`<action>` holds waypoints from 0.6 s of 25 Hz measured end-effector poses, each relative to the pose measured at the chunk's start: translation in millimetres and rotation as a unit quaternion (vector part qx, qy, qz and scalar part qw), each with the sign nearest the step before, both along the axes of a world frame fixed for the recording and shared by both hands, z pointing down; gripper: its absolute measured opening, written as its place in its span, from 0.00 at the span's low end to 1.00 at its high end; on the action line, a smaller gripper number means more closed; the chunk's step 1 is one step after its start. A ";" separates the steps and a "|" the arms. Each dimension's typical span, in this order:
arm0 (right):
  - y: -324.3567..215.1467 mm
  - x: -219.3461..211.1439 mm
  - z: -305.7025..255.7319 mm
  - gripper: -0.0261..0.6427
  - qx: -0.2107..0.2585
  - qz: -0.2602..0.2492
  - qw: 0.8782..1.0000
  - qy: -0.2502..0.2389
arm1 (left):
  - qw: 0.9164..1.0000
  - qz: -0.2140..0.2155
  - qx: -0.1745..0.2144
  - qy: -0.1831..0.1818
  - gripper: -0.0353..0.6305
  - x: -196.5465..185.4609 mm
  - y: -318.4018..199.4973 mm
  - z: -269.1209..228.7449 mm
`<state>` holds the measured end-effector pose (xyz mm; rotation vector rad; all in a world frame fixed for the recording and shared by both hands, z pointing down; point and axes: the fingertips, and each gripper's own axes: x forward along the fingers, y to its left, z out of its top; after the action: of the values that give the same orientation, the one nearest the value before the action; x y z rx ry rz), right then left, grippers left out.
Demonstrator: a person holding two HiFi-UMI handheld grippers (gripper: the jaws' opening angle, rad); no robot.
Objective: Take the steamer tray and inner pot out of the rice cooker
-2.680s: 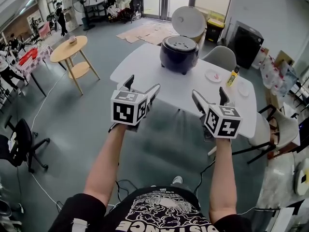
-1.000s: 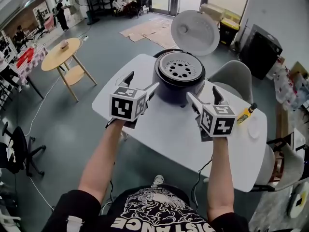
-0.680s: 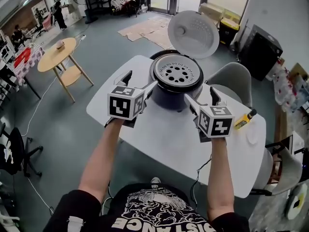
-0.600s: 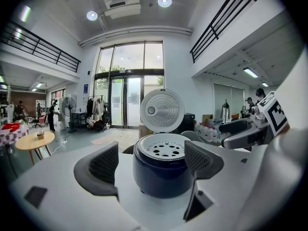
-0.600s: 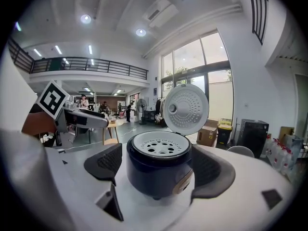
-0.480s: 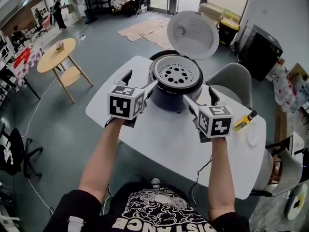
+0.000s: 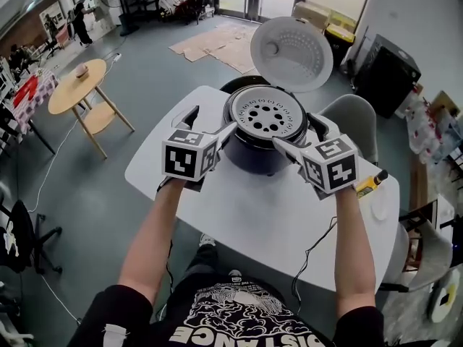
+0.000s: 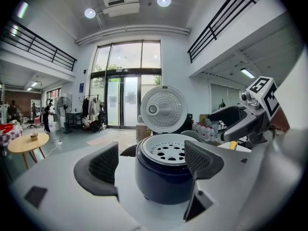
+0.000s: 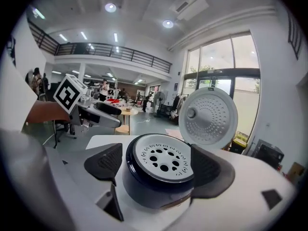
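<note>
A dark blue rice cooker [image 7: 253, 150] stands on the white table [image 7: 239, 215] with its round lid [image 7: 291, 53] swung up behind. A white steamer tray [image 7: 266, 118] with round holes sits in its top; the inner pot below is hidden. My left gripper [image 7: 211, 127] hovers open just left of the cooker [image 8: 161, 182], its jaws apart with nothing between them. My right gripper [image 7: 302, 133] hangs open at the cooker's right rim, jaws spread to either side of the cooker body [image 9: 154, 186] without touching the tray [image 9: 161, 162].
A yellow bottle [image 7: 370, 182] and a small white dish [image 7: 380, 208] lie on the table's right end. A grey chair [image 7: 352, 121] stands behind the table. A round wooden side table [image 7: 76, 85] is at the far left, and a power cord [image 7: 315, 255] hangs from the table's front edge.
The view has closed in on the cooker. My right gripper has risen and moved forward to the cooker's right rim. The left gripper has kept its place beside the cooker.
</note>
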<state>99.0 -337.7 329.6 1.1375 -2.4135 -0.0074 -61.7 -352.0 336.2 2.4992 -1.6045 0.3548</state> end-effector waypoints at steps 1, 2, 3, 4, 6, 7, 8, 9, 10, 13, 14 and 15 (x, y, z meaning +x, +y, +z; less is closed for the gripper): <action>-7.3 -6.1 -1.3 0.72 0.001 -0.012 1.000 0.015 | 1.000 0.003 0.000 0.001 0.68 -4.6 -7.3 0.8; -14.7 -11.8 -2.0 0.72 0.001 -0.022 0.999 0.029 | 1.000 0.006 0.000 0.001 0.68 -8.4 -14.7 1.5; -22.4 -16.8 -1.8 0.72 -0.002 -0.031 0.999 0.042 | 1.000 0.010 0.000 0.002 0.68 -11.0 -22.2 2.1; -30.8 -21.3 -1.0 0.72 -0.006 -0.040 0.998 0.055 | 1.000 0.015 -0.001 0.001 0.68 -12.4 -30.1 2.7; -50.9 -29.9 2.2 0.72 -0.018 -0.055 0.995 0.081 | 1.000 0.028 0.000 -0.001 0.68 -13.8 -47.4 3.6; -62.0 -33.9 4.5 0.72 -0.024 -0.061 0.993 0.096 | 0.999 0.034 0.000 -0.003 0.68 -14.5 -56.9 4.3; -73.0 -37.5 7.3 0.72 -0.030 -0.068 0.991 0.111 | 0.999 0.039 0.000 -0.003 0.68 -15.3 -66.6 5.4; -83.4 -41.1 10.2 0.72 -0.036 -0.073 0.989 0.124 | 0.999 0.044 -0.002 -0.003 0.68 -16.2 -76.3 7.2; -92.9 -44.9 12.9 0.72 -0.043 -0.078 0.987 0.135 | 0.999 0.048 -0.003 -0.002 0.68 -17.1 -85.7 9.2; -115.2 -57.5 22.1 0.72 -0.068 -0.094 0.982 0.151 | 0.998 0.062 -0.008 0.001 0.68 -19.1 -109.2 15.0; -120.4 -61.8 26.8 0.72 -0.079 -0.101 0.980 0.155 | 0.998 0.068 -0.008 0.001 0.68 -19.4 -115.3 16.8; -125.0 -65.6 32.3 0.72 -0.091 -0.108 0.977 0.160 | 0.997 0.074 -0.009 0.002 0.68 -19.6 -121.1 18.5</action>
<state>33.4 -462.8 361.9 0.7252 -2.1849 -0.0353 -81.4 -473.1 354.7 2.6092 -1.4127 0.3798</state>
